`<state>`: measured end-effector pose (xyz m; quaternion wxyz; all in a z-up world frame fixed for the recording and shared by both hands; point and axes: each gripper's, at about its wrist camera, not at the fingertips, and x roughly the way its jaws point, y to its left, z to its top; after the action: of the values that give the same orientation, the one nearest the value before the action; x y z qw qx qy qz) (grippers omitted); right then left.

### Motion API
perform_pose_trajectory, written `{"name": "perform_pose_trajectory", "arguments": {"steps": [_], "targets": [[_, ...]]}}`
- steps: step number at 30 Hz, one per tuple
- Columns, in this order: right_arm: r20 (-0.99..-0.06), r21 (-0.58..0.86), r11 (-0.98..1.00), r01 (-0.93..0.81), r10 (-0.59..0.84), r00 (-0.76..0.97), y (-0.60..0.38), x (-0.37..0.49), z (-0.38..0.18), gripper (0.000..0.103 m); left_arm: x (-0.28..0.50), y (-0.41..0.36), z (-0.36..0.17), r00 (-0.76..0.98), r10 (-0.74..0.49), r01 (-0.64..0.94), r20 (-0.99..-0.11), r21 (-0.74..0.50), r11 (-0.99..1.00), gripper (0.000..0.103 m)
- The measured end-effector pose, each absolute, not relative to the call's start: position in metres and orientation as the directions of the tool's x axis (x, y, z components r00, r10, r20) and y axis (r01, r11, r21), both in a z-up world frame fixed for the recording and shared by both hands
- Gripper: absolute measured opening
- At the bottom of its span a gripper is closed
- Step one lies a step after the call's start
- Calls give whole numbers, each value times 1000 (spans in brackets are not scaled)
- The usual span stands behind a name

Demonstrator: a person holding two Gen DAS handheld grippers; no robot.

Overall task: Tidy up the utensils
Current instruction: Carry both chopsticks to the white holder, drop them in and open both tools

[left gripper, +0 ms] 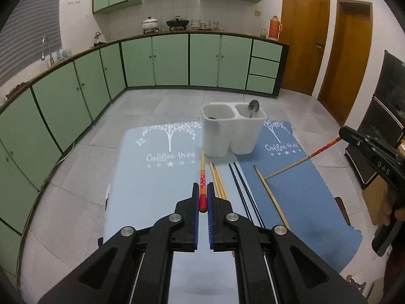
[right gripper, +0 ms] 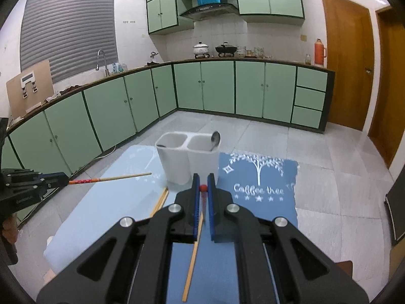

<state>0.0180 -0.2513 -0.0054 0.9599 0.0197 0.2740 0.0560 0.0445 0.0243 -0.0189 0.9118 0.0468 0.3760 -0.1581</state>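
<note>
Right now your left claw (left gripper: 203,190) is clamped on one red-ended chopstick (left gripper: 202,177), its long axis running straight ahead toward the white two-compartment holder (left gripper: 233,131). Your right claw (right gripper: 203,181) pinches a second red-ended chopstick (right gripper: 193,255), red end forward and shaft trailing back beneath it. That holder lies dead ahead of both claws, the left looking slightly nearer. Count one spoon (left gripper: 253,107) in the right compartment, with roughly five loose chopsticks on the two blue mats (left gripper: 157,177).
</note>
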Motion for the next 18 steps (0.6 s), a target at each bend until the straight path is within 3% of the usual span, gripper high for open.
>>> {"name": "perform_pose_trajectory", "arguments": {"steps": [7,18], "targets": [[-498,67,990,-126,143,855,-257,44,27,5,61,25,11,659,-279,350,-698,-44,936,6],[-428,61,981,-185,193,883,-262,70,90,5,69,32,82,729,-326,383,-602,-37,923,6]]}}
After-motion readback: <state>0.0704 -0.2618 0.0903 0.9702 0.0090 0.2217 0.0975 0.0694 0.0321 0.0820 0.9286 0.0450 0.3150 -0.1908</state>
